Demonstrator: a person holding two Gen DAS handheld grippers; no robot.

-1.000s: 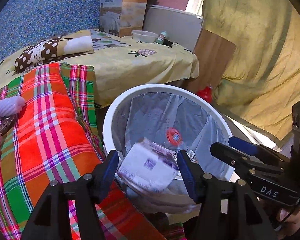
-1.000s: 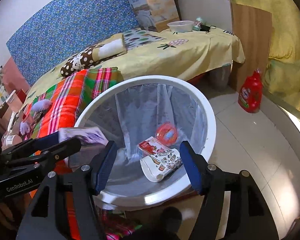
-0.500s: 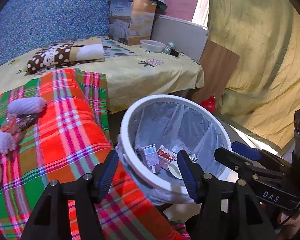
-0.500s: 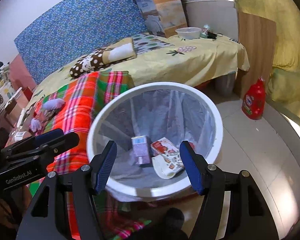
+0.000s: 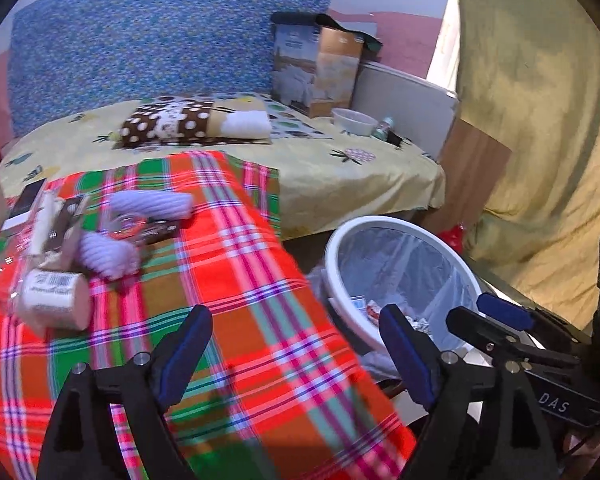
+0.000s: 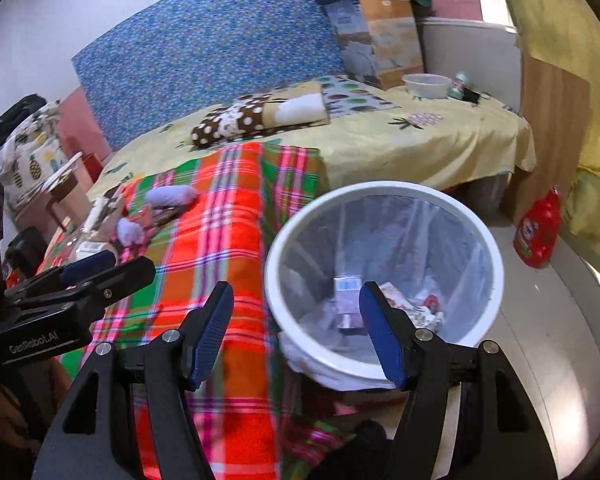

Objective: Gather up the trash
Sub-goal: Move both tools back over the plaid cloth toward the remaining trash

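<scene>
Left wrist view: left gripper (image 5: 296, 354) has its jaws spread wide with nothing between them, hanging over the red-green-orange plaid cloth (image 5: 228, 280) on the bed.

Right of the right-hand jaw, just off the cloth edge: round white plastic trash bin with a clear liner (image 5: 342, 300). Right gripper (image 5: 496, 320) shows beyond it from the side.

Up and left of the left-hand jaw, well apart: loose clutter on the plaid.
- white cylindrical container with a barcode label (image 5: 52, 294), lying on its side
- two pale lavender ribbed fabric rolls (image 5: 152, 204)
- dark flat packets and small bits beside them, blurred, not identifiable

Right wrist view: right gripper (image 6: 296, 330), jaws also spread and holding nothing. The bin rim runs between them; its right-hand jaw overlaps the bin opening.

Inside the bin, at the bottom: small purple-grey carton (image 6: 346, 300), plus printed red-and-white paper wrappers (image 6: 420, 308) to the right of it.

Progress (judgement): partly done. Some trash is in the bin; the clutter pile on the plaid is still to collect, though which pieces count as trash I cannot tell. Neither gripper carries anything, so a fresh pickup at the pile looks like the next step, likely by the left gripper, which faces it.
</scene>
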